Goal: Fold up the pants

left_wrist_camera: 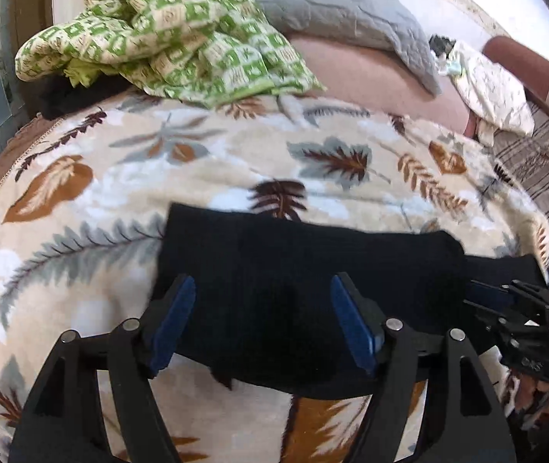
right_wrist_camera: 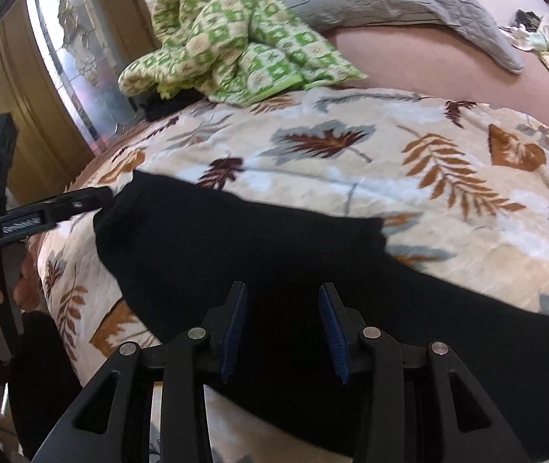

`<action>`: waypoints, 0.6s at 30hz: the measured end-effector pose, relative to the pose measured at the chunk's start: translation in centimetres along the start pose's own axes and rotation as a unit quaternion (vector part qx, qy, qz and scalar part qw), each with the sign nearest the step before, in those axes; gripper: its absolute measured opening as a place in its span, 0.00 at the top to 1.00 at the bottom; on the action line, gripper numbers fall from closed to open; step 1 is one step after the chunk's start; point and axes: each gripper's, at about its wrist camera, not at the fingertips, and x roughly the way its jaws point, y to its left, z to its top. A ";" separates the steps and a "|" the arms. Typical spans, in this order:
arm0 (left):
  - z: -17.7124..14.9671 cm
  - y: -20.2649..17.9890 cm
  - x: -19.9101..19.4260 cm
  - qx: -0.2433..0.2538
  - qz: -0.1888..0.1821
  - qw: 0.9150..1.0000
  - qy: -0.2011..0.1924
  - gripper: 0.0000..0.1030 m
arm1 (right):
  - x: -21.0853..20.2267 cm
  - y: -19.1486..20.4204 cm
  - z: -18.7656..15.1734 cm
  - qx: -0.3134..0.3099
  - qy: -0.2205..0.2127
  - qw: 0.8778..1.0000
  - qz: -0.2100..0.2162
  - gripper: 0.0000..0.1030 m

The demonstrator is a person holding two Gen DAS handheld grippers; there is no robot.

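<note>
The black, soft knit pants (left_wrist_camera: 305, 270) lie flat and partly folded on the beige fleece blanket with brown and grey leaves (left_wrist_camera: 120, 177), which covers the bed. Above the pants the left gripper (left_wrist_camera: 263, 320) hangs with its blue pads well apart, holding nothing — probably it has let the fold down. The right gripper (right_wrist_camera: 282, 328) is also released over the pants. Beyond the pants, near the blanket's far edge, lies a crumpled green checked cloth (left_wrist_camera: 182, 38).
</note>
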 end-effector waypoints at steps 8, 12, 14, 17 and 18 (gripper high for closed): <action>-2.0 -0.6 2.7 0.013 0.044 0.999 0.014 0.25 | 1.5 2.0 -2.9 -0.015 0.033 0.999 -0.008 0.60; -1.7 -1.0 1.8 0.012 0.047 0.999 0.010 0.25 | 0.9 2.0 -3.1 -0.013 0.030 0.999 -0.004 0.61; -1.4 -1.3 1.3 0.007 0.044 0.999 0.004 0.25 | 0.4 1.6 -2.8 -0.004 0.029 1.000 0.005 0.61; -1.1 -2.3 0.3 0.000 0.029 1.000 -0.005 0.25 | -0.9 0.9 -2.4 0.001 0.017 1.000 -0.006 0.61; -1.0 -2.7 0.1 0.001 0.025 1.000 -0.008 0.25 | -1.1 0.7 -2.3 0.002 0.014 1.000 -0.010 0.61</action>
